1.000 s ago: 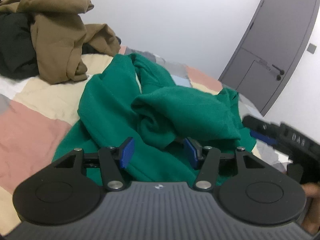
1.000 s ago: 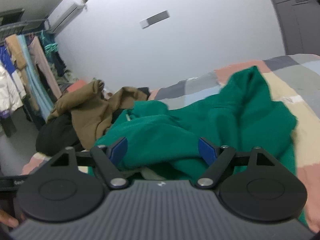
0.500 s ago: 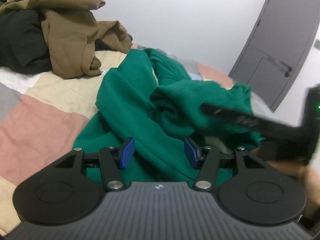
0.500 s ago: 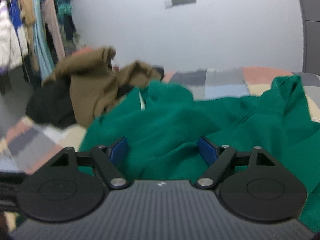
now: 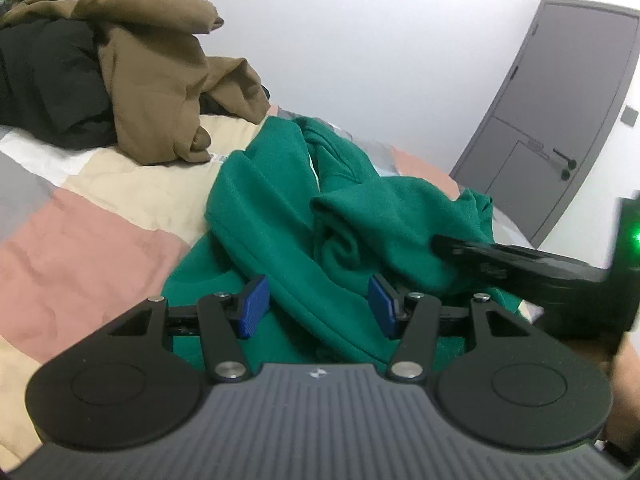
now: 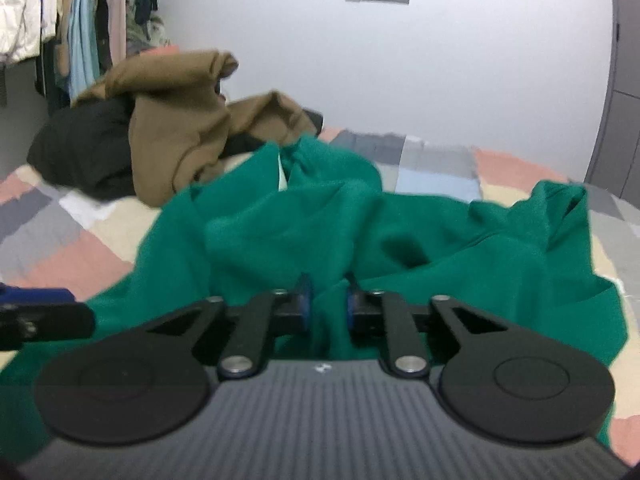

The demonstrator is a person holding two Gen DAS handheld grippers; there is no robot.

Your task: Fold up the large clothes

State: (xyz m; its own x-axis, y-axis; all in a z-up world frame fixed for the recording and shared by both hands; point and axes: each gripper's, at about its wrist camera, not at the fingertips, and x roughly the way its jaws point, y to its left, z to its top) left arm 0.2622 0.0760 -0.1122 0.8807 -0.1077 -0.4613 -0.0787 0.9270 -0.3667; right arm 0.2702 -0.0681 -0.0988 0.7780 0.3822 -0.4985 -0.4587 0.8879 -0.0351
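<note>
- Green sweatshirt (image 5: 280, 216) lies crumpled on the patchwork bed (image 5: 80, 248), near the brown and black clothes pile (image 5: 160, 92).
- Right gripper (image 6: 326, 306) has just been closing and now pinches a green fold; I'd lift gently, keeping one layer.
- Left gripper (image 5: 318, 306) stands released over the hem.
- Sleeves and the near hem are buried or cut off.

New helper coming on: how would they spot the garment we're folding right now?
Look at the patchwork bed. In front of the black and brown clothes pile lies a crumpled green sweatshirt. It is the only green piece, nearest both tongs.
</note>
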